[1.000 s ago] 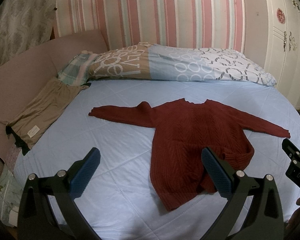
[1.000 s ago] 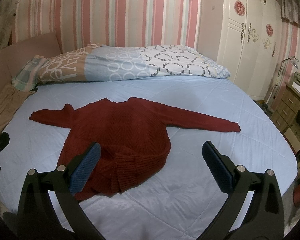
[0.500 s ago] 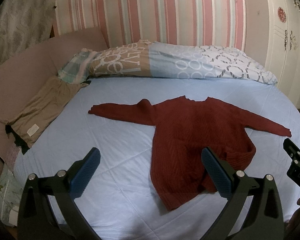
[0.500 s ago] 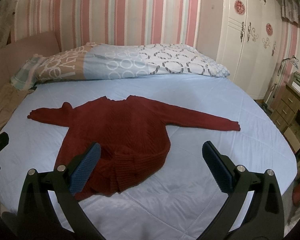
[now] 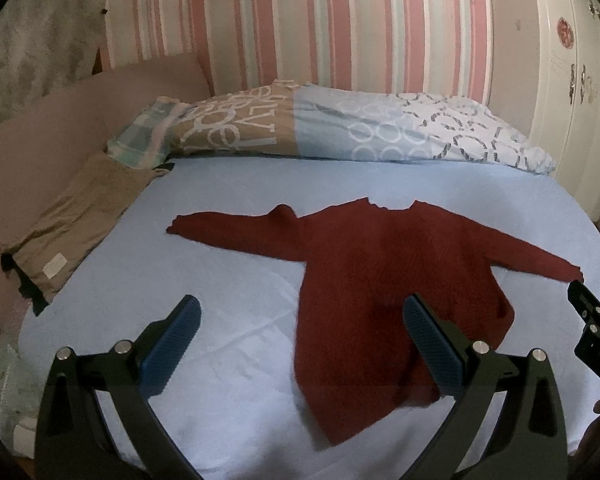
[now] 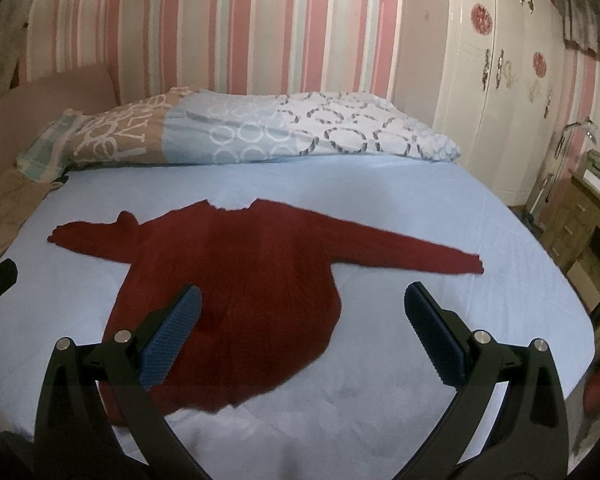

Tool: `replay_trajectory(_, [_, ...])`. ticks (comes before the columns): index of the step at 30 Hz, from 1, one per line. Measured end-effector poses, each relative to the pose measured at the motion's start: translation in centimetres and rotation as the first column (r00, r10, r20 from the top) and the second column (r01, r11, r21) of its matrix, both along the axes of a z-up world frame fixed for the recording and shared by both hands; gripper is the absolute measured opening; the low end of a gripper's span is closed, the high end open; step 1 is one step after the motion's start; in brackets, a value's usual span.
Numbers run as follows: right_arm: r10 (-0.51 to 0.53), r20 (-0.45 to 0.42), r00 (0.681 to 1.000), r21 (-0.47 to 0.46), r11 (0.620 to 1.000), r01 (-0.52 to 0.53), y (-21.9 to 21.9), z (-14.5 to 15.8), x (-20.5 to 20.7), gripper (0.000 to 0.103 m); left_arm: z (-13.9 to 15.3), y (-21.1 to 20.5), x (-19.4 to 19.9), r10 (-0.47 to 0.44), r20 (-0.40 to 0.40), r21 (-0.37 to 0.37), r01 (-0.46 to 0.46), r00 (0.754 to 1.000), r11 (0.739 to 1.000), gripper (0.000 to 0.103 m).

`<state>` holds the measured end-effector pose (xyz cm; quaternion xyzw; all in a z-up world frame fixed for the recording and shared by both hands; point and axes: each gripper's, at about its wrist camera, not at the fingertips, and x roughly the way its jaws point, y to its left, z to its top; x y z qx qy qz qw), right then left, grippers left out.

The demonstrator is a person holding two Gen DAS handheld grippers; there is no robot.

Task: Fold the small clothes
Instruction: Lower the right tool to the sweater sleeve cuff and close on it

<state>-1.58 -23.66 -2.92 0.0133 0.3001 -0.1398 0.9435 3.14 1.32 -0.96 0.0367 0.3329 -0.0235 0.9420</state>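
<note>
Right wrist view: both hand-held grippers [image 6: 300, 320] [image 5: 300, 330] spread empty above sweater [image 6: 240, 276]; bare sheet [image 6: 420, 208] all around.

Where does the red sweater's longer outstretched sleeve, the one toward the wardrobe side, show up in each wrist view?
Left wrist: the sleeve runs to the right edge, its cuff just above the right gripper's tip.
Right wrist: the sleeve lies right of centre, its cuff above the right finger.
Shared landmark: the patterned pillow behind the red sweater.
</note>
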Motion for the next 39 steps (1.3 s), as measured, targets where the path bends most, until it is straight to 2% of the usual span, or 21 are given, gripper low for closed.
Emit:
replay_trajectory(4, [-0.011, 0.007, 1.000, 0.003, 1.000, 0.011, -1.1, 0.0, 1.6, 0.100, 0.4, -1.5, 2.1, -0.016, 0.006, 0.007, 0.016, 1.000, 1.000, 0.101])
replay_trajectory(8, [-0.033, 0.013, 0.999, -0.016, 0.999, 0.034, -2.4, 0.2, 3.7, 0.100, 0.9, -3.8, 4.5, -0.070, 0.021, -0.010, 0.071, 0.997, 0.997, 0.101])
replay_trajectory(12, [-0.078, 0.015, 0.997, 0.000, 0.997, 0.078, -5.4, 0.0, 5.8, 0.100, 1.2, -7.5, 7.6, -0.117, 0.075, 0.023, 0.116, 0.990, 0.993, 0.101])
replay_trajectory(15, [-0.106, 0.004, 0.994, 0.003, 0.994, 0.106, -7.9, -0.4, 7.6, 0.100, 1.0, -9.8, 9.8, -0.134, 0.124, 0.000, 0.135, 0.983, 0.991, 0.101])
replay_trajectory(19, [-0.131, -0.015, 0.991, -0.029, 0.991, 0.131, -11.2, -1.4, 10.0, 0.100, 0.5, -13.1, 13.4, -0.148, 0.075, -0.051, 0.152, 0.986, 0.987, 0.101])
replay_trajectory(20, [-0.144, -0.014, 0.989, -0.041, 0.989, 0.144, -12.3, -1.6, 10.6, 0.100, 0.2, -14.5, 14.6, -0.169, 0.056, -0.037, 0.171, 0.984, 0.985, 0.101])
replay_trajectory(23, [-0.169, 0.010, 0.986, -0.057, 0.984, 0.169, -14.9, -2.1, 11.8, 0.100, -0.4, -17.9, 16.4, -0.193, 0.074, 0.056, 0.189, 0.978, 0.980, 0.101])
replay_trajectory(25, [-0.188, 0.030, 0.982, -0.070, 0.979, 0.190, -16.8, -2.6, 12.3, 0.100, -0.9, -20.0, 17.5, -0.219, 0.092, 0.074, 0.212, 0.971, 0.974, 0.102])
replay_trajectory(27, [-0.209, 0.037, 0.977, -0.081, 0.974, 0.211, -18.6, -3.3, 12.7, 0.100, -2.0, -21.8, 19.2, -0.245, 0.055, 0.066, 0.241, 0.968, 0.968, 0.102])
replay_trajectory(29, [-0.241, 0.043, 0.970, -0.088, 0.966, 0.244, -20.8, -4.3, 13.0, 0.100, -3.3, -23.8, 21.0, -0.299, 0.011, 0.028, 0.298, 0.954, 0.954, 0.102])
replay_trajectory(33, [-0.294, 0.010, 0.956, -0.088, 0.952, 0.293, -25.1, -7.3, 13.8, 0.100, -6.4, -27.8, 23.3, -0.316, -0.024, 0.038, 0.316, 0.949, 0.948, 0.102])
replay_trajectory(37, [-0.334, -0.073, 0.940, -0.044, 0.943, 0.331, -30.5, -11.5, 14.4, 0.100, -9.3, -31.0, 25.0, -0.319, -0.048, 0.048, 0.321, 0.947, 0.946, 0.102])
replay_trajectory(39, [-0.375, -0.124, 0.919, -0.049, 0.927, 0.372, -33.2, -13.5, 14.7, 0.100, -10.5, -32.0, 25.5, -0.317, -0.066, 0.056, 0.321, 0.946, 0.945, 0.102])
